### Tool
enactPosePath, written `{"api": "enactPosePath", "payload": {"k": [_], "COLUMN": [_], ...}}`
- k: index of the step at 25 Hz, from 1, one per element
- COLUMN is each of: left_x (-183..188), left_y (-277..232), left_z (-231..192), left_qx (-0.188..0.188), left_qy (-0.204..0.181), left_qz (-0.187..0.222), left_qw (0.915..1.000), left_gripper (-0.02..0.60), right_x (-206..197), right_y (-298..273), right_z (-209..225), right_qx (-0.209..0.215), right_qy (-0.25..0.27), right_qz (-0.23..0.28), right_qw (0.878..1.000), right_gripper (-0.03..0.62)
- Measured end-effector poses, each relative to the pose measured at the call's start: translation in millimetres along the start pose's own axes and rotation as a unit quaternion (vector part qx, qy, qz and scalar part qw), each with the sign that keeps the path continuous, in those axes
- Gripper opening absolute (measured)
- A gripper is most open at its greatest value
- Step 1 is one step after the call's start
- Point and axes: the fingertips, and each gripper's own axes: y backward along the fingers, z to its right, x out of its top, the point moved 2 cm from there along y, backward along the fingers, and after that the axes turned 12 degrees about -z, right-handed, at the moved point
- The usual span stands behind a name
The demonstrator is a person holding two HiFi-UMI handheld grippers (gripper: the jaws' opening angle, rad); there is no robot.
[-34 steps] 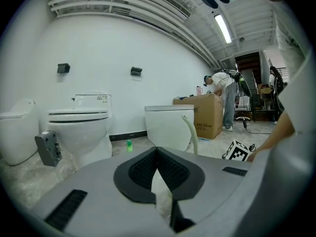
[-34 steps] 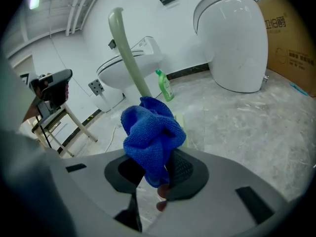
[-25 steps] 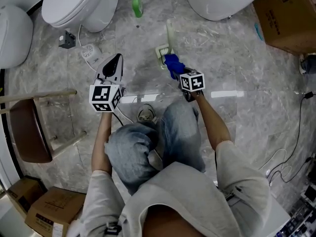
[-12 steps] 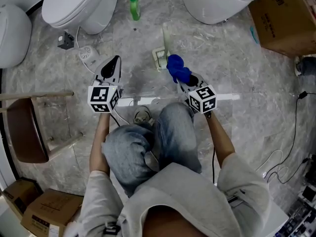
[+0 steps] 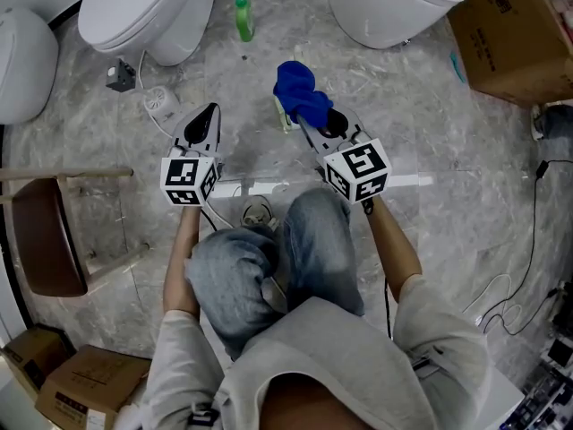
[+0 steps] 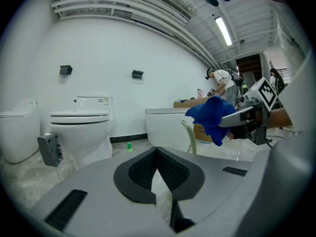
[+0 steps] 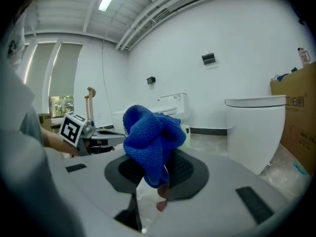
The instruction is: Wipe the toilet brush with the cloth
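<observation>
My right gripper (image 5: 311, 116) is shut on a bunched blue cloth (image 5: 300, 92), which it holds above the floor right over the toilet brush. Only a bit of the brush's pale holder (image 5: 283, 115) shows at the cloth's left edge in the head view. The left gripper view shows the brush's pale green handle (image 6: 190, 138) standing upright just below the cloth (image 6: 211, 116). In the right gripper view the cloth (image 7: 150, 137) hangs between the pads and hides the brush. My left gripper (image 5: 209, 112) hovers to the left of the brush, shut on nothing.
Two white toilets (image 5: 148, 12) (image 5: 394, 3) stand ahead, with a small green bottle (image 5: 243, 16) between them. A cardboard box (image 5: 515, 30) sits at the far right. A wooden stool (image 5: 54, 236) is at the left. A grey device (image 5: 120, 73) and a white fitting (image 5: 165, 98) lie by the left toilet.
My right gripper has lifted the blue cloth and carried it forward and slightly left, so it now covers the brush. The left gripper has stayed in place.
</observation>
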Motion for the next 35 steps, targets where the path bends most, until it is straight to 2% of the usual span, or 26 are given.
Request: {"api": "enactPosePath", "payload": {"k": [4,8,13,23,35], "left_x": [0,2,-1,-3,-16], "left_y": [0,-2,0,-7,-3], "left_z": [0,0,-5,1,-4], "left_qx": [0.000,-0.001,0.000,-0.009,-0.003], "left_qy": [0.004,0.004,0.006,-0.002,0.001], "left_qz": [0.002,0.004,0.003,-0.002,-0.012], "left_qw": [1.0000,1.0000,1.0000,1.0000,0.9999], "left_gripper": [0.018,0.018,0.018,0.018,0.018], "right_x": [16,8,-28,-95,-180], "right_y": [-22,-44,-62,-75,-104], "right_z": [7,15,23,33,48], "right_qx": [-0.024,-0.037,-0.043,-0.042,-0.042], "right_qy": [-0.016,-0.032,-0.060,-0.076,-0.111], "right_qz": [-0.002,-0.031,-0.073,-0.133,-0.210], "right_qw": [1.000,0.998,0.995,0.987,0.970], "right_gripper": [0.112,0.112,0.112,0.112,0.112]}}
